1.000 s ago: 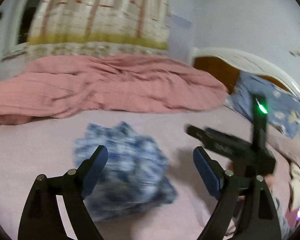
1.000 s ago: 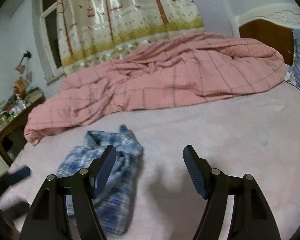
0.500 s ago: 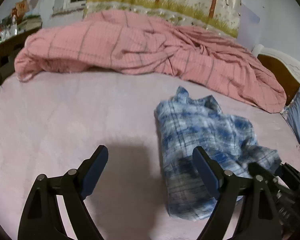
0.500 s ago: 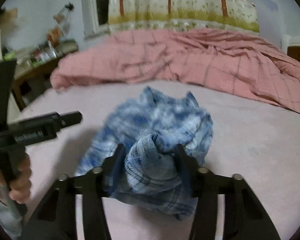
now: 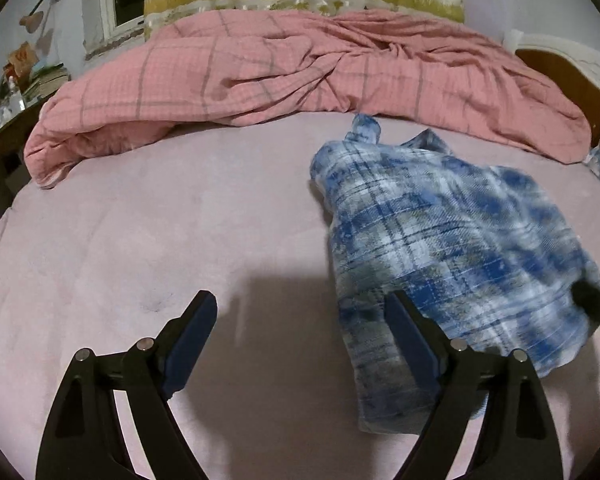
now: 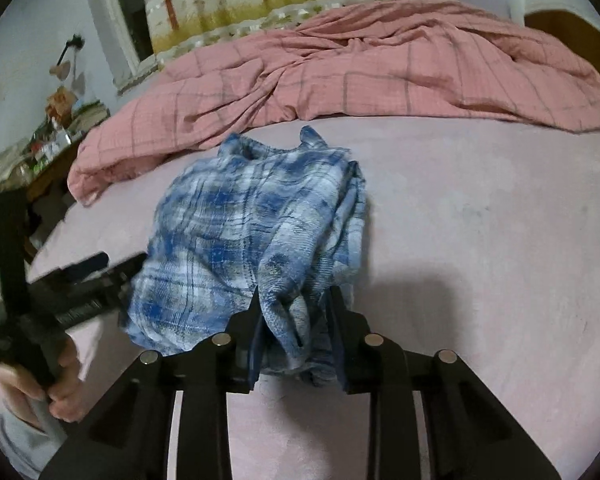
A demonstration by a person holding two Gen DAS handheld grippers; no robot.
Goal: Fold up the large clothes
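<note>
On the pink bed sheet (image 6: 480, 240), near the rumpled pink quilt (image 6: 380, 80), the blue plaid shirt (image 6: 252, 232) lies crumpled. The right gripper (image 6: 296, 328) has just been closing and now pinches a bunched near edge of the cloth; the left gripper (image 5: 300, 340) stands wide and empty, its right finger beside the shirt's near corner. To do this well, I would have the left one take a single layer at that corner, then draw both apart to spread it flat
</note>
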